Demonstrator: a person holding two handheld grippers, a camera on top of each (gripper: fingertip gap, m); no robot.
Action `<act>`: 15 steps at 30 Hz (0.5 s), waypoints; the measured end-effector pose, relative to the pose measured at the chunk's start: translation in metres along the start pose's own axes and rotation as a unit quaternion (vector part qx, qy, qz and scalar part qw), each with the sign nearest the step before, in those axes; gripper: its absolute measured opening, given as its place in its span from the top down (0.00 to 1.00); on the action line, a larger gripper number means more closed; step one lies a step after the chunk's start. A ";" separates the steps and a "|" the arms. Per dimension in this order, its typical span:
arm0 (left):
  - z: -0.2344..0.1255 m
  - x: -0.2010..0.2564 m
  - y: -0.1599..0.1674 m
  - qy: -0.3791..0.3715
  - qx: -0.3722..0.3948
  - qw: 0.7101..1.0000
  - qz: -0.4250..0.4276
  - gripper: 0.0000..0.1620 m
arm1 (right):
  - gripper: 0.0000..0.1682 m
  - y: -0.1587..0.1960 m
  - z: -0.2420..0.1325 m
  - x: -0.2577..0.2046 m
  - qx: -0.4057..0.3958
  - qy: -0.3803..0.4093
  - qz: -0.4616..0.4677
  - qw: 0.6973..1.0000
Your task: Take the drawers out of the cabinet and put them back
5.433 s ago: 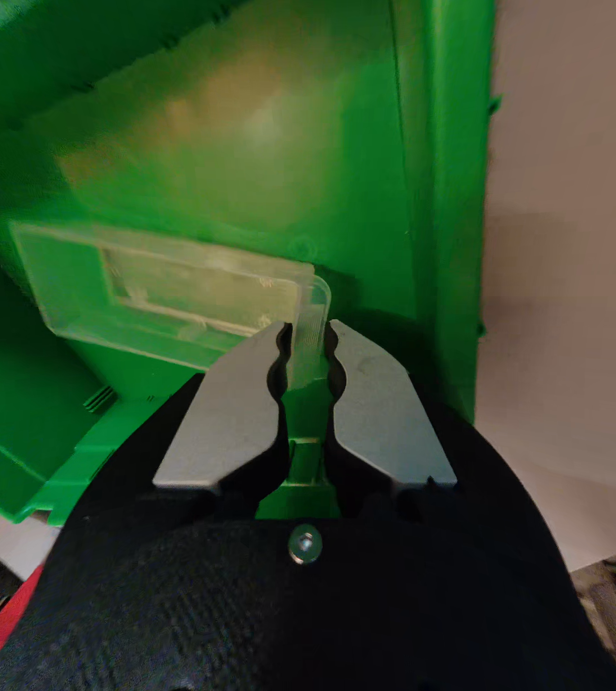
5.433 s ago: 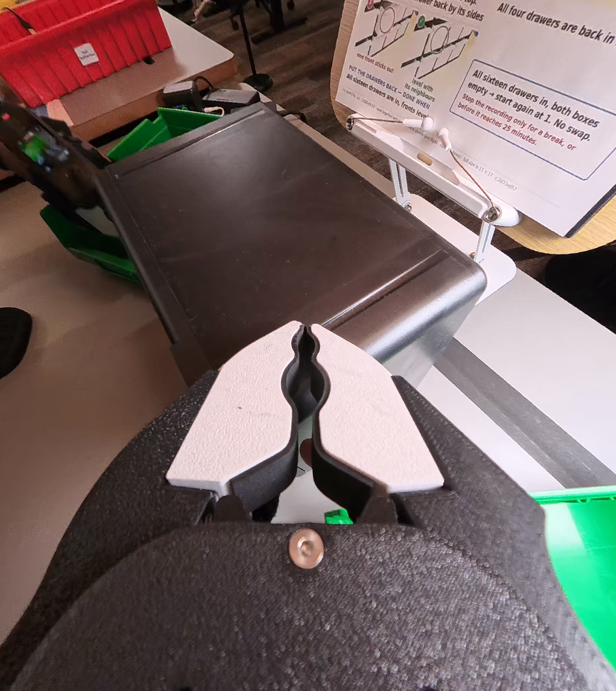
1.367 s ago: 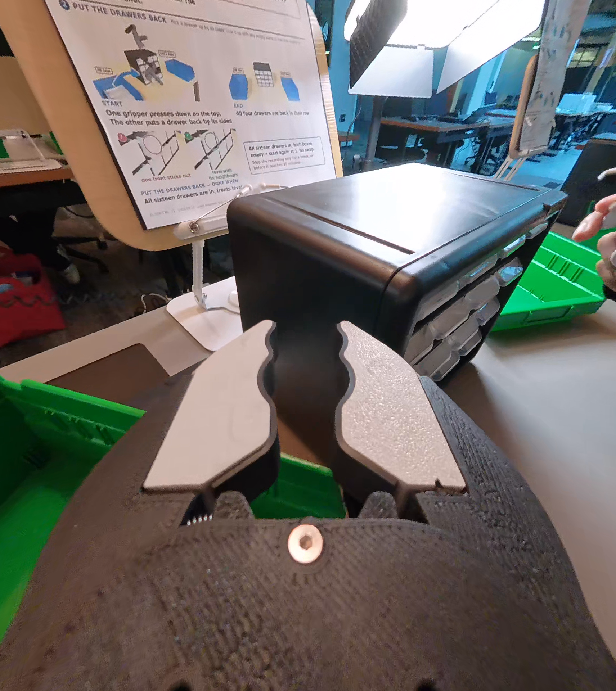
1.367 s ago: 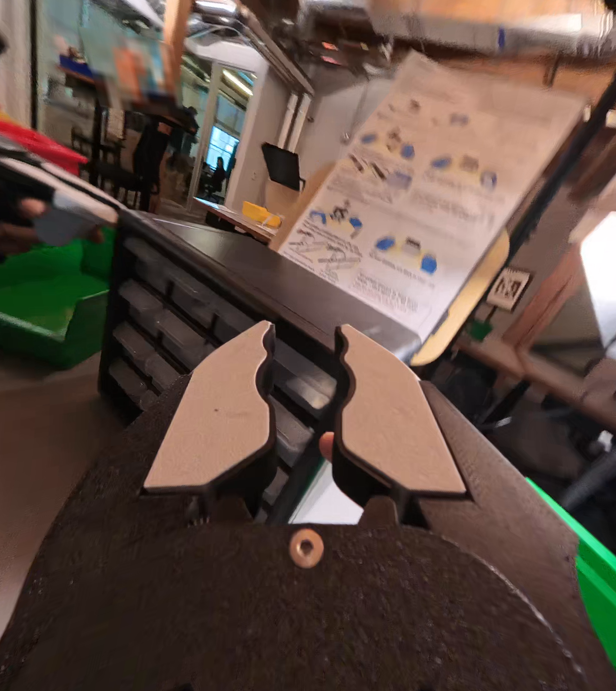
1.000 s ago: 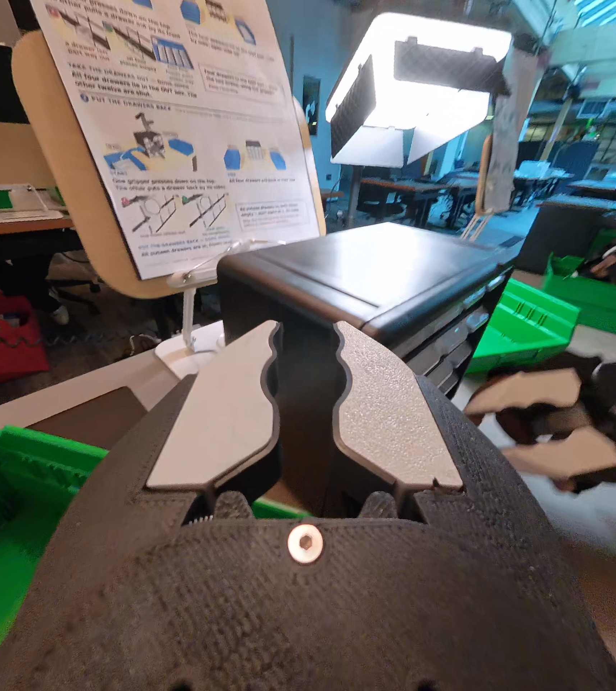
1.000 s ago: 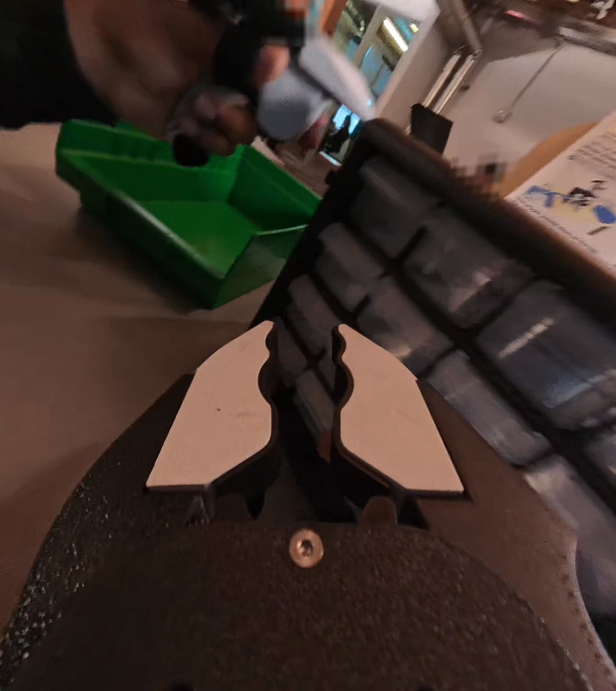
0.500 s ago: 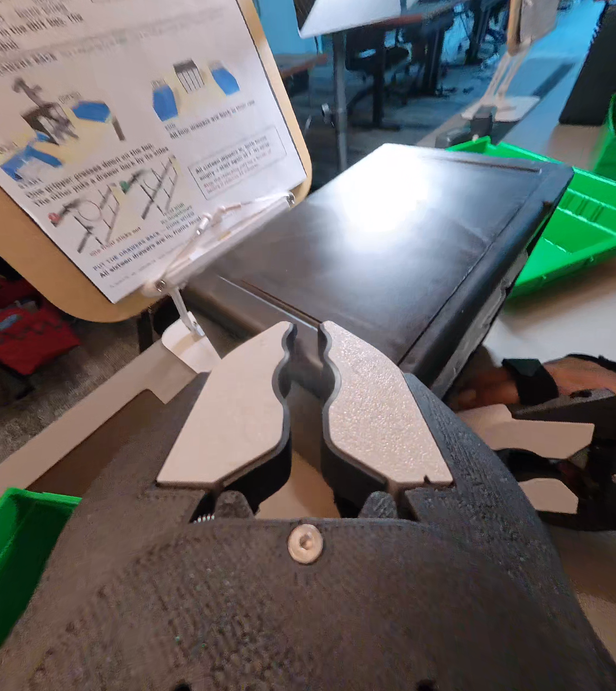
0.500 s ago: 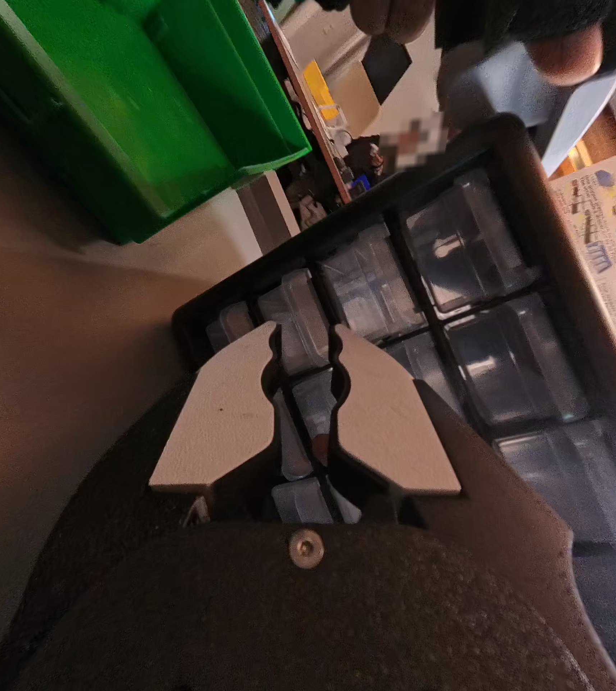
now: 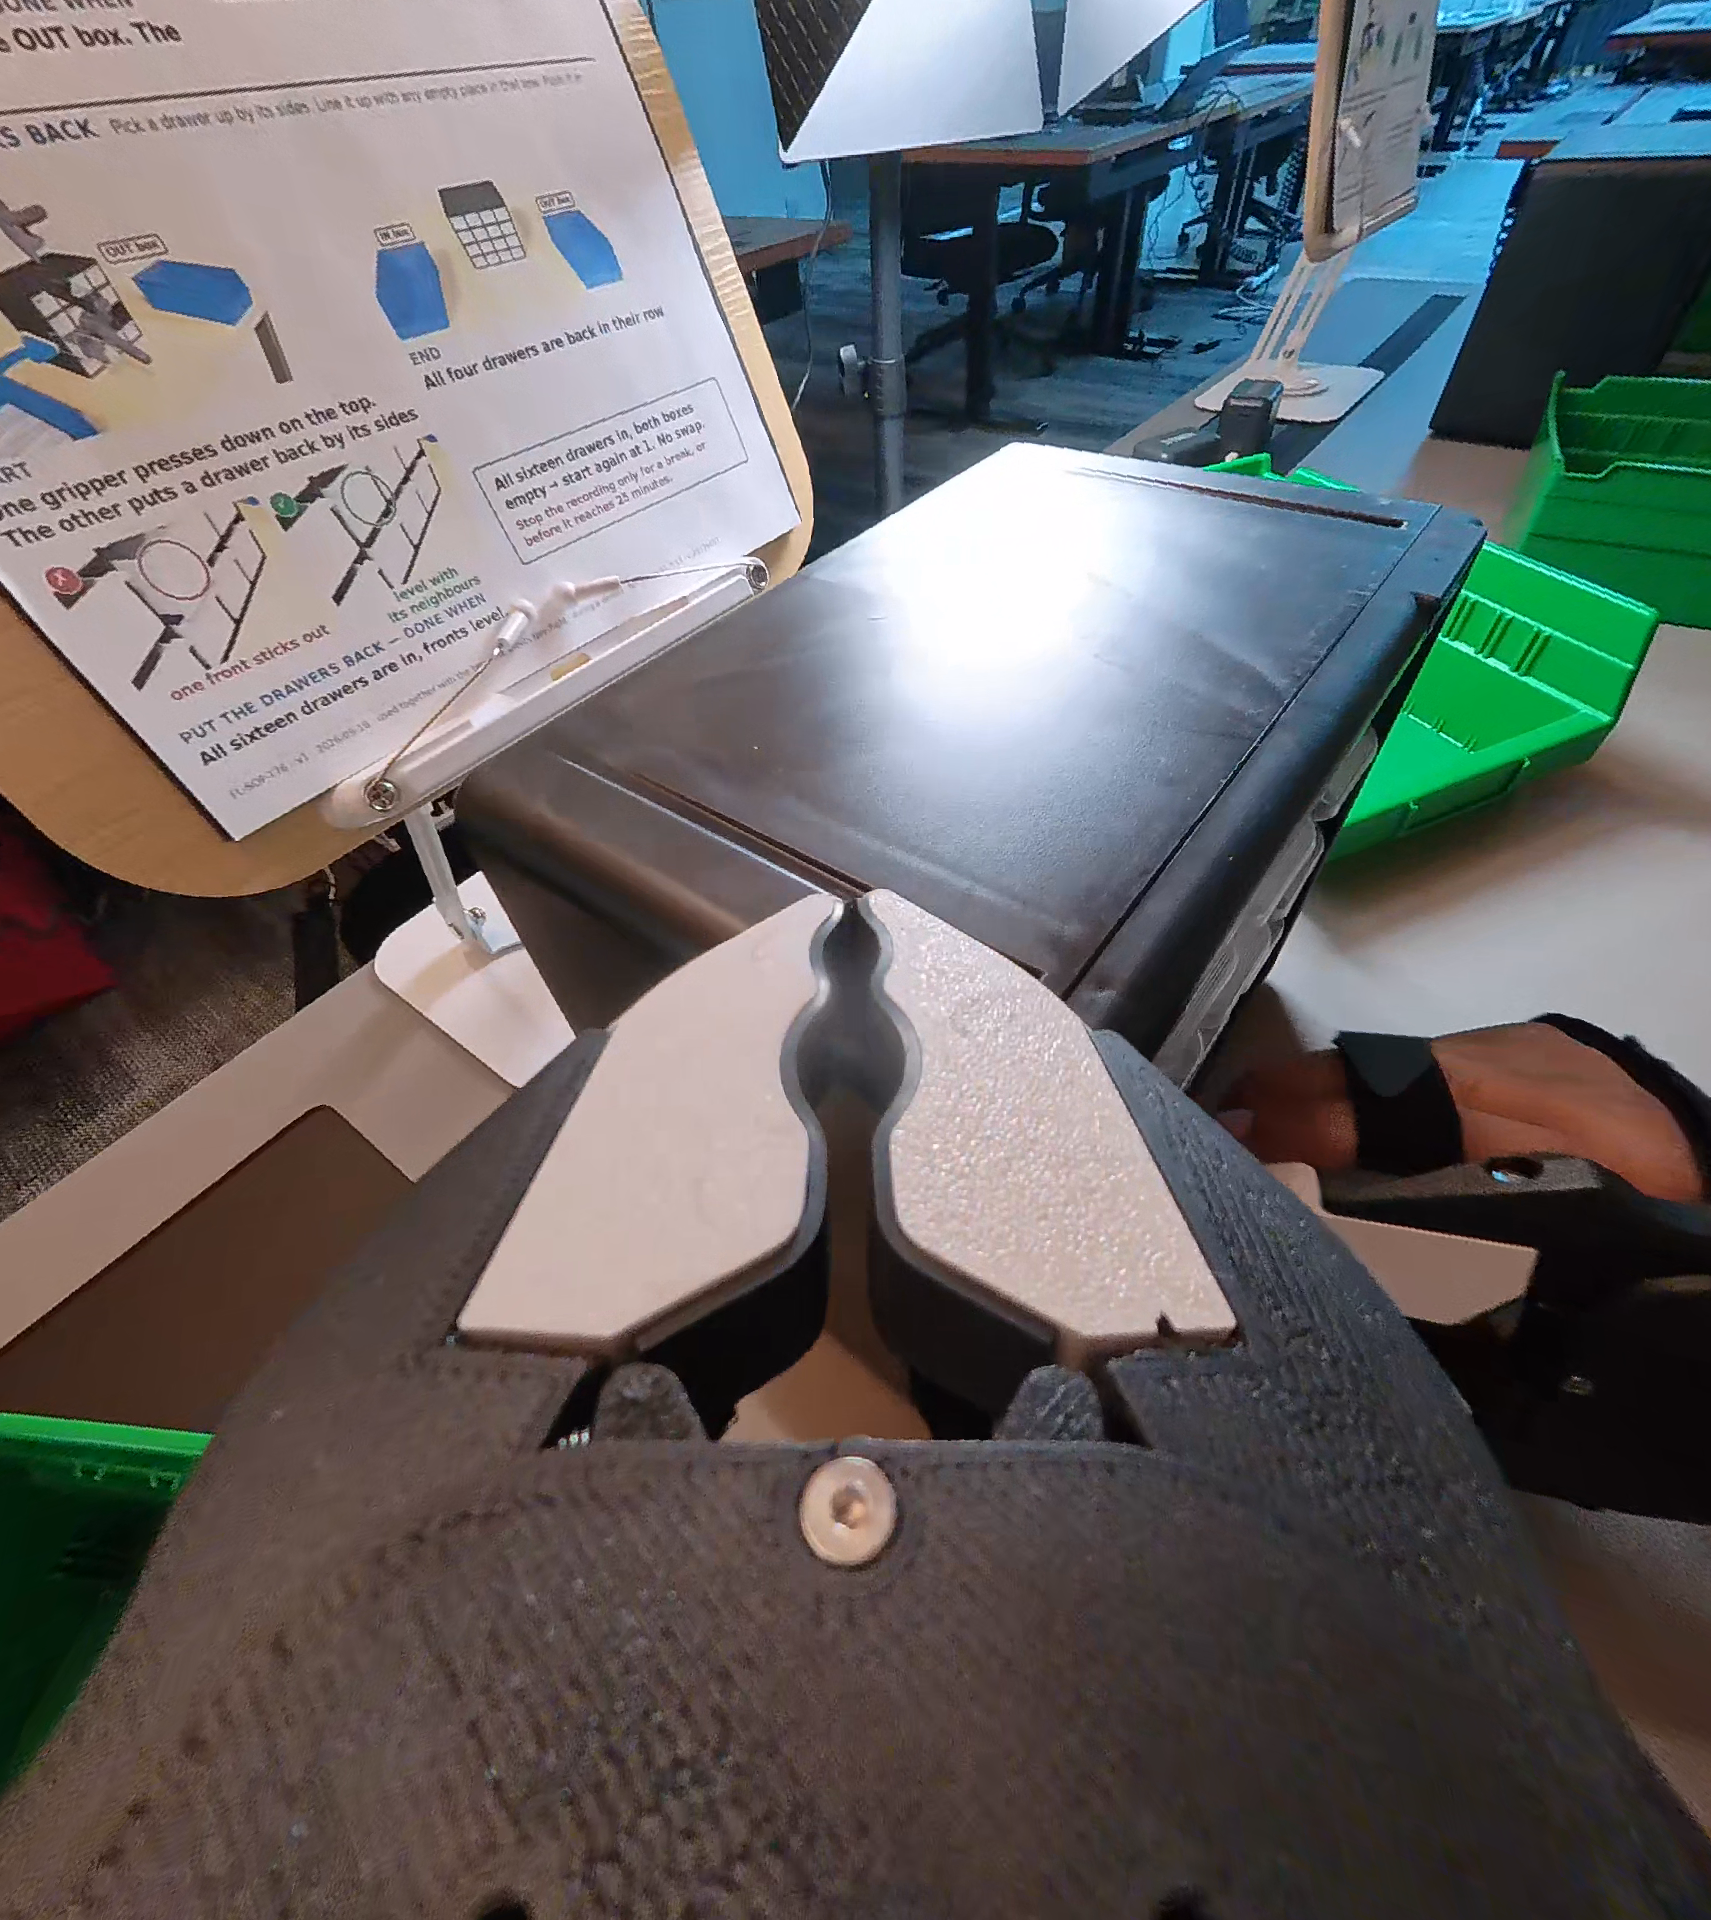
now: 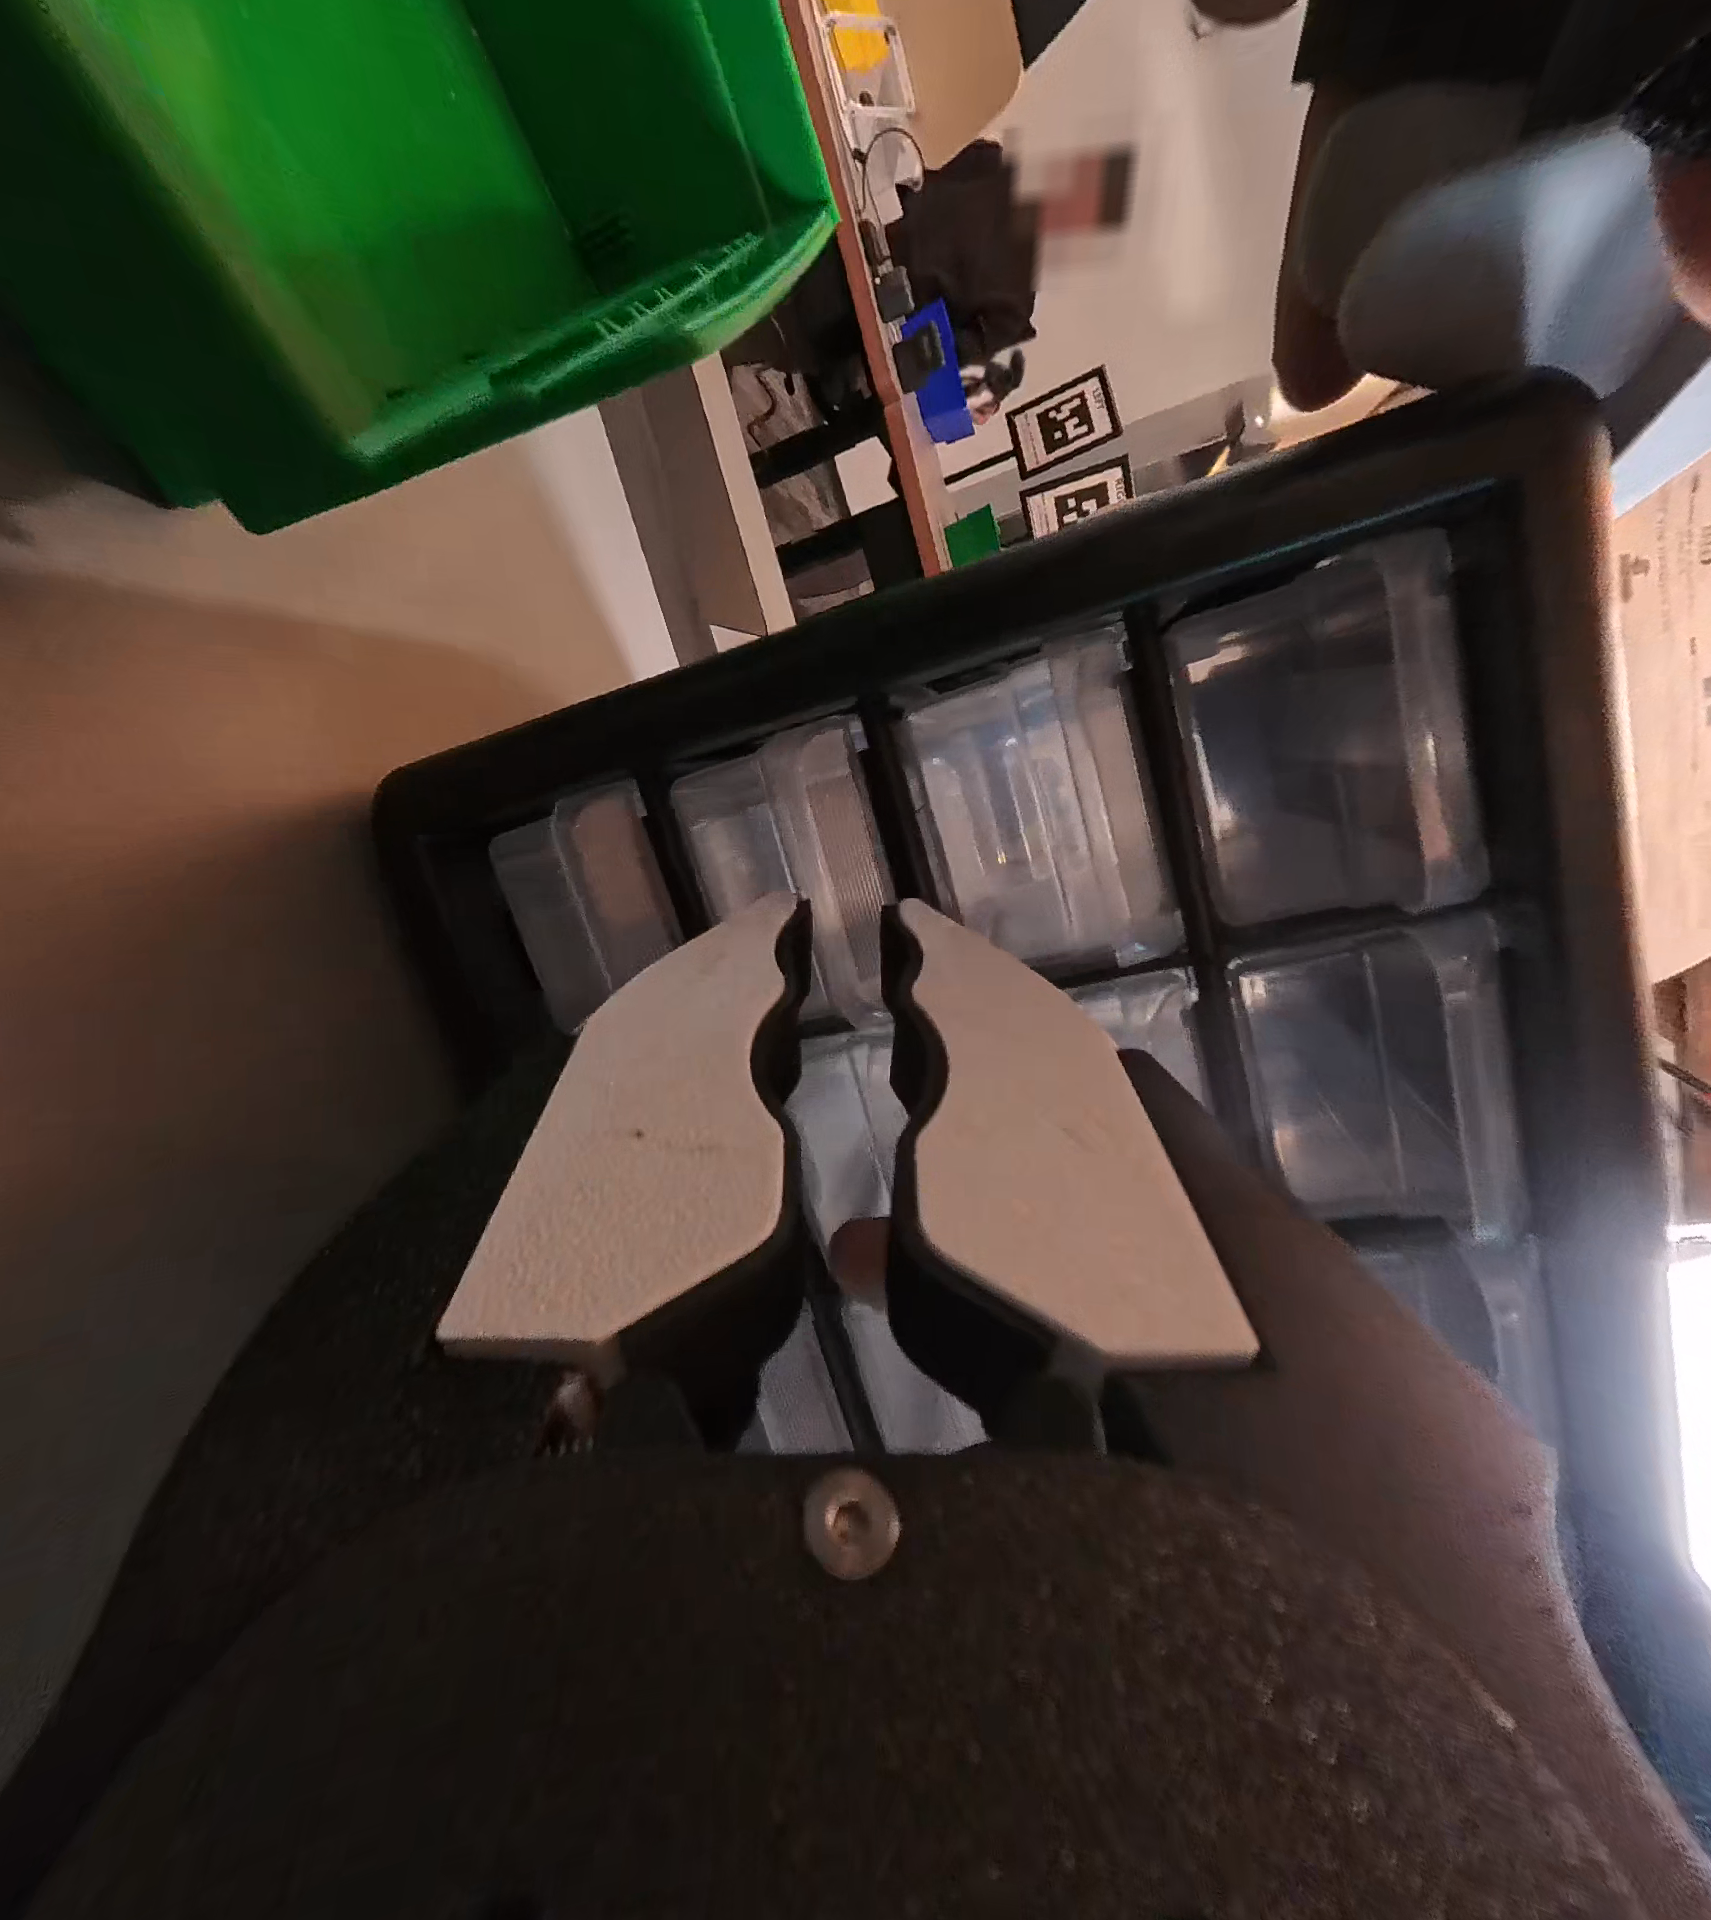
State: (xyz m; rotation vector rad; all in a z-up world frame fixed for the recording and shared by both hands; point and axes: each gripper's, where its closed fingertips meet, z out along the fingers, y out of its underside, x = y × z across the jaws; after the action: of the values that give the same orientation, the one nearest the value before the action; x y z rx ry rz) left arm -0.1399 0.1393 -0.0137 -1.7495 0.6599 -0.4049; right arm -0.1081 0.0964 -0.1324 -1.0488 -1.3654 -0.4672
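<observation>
The clear drawer (image 10: 809, 831) you want sits in the black cabinet (image 9: 1038, 707) on the counter (image 9: 1516, 935), second along the edge row in the right wrist view, its pull tab reaching straight out toward your right gripper (image 10: 846, 914). That tab lies between the tips, its long edge running with the jaws, which stand at a narrow gap; whether they touch it I cannot tell. Your left gripper (image 9: 853, 914) hangs just over the near edge of the cabinet top, jaws closed tip to tip on nothing. I judge the right nearer the pull. A green bin (image 9: 1495, 707) waits beside the cabinet
</observation>
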 end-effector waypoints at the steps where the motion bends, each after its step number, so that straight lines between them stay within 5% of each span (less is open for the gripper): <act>1: 0.000 0.000 0.000 0.000 0.001 1.000 -0.002 1.00 | 0.93 -0.002 -0.004 -0.001 0.003 -0.003 0.000 1.000; 9: -0.001 0.000 0.000 -0.012 0.002 1.000 0.001 1.00 | 1.00 -0.022 -0.084 -0.029 0.068 -0.114 0.060 0.989; 15: -0.001 0.000 0.000 -0.015 -0.002 1.000 0.005 1.00 | 0.81 -0.021 -0.101 -0.024 0.081 -0.141 0.083 0.983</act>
State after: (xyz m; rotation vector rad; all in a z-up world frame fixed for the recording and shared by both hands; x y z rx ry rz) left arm -0.1407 0.1382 -0.0137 -1.7511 0.6479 -0.3692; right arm -0.0733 -0.0039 -0.1347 -1.1117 -1.5219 -0.0814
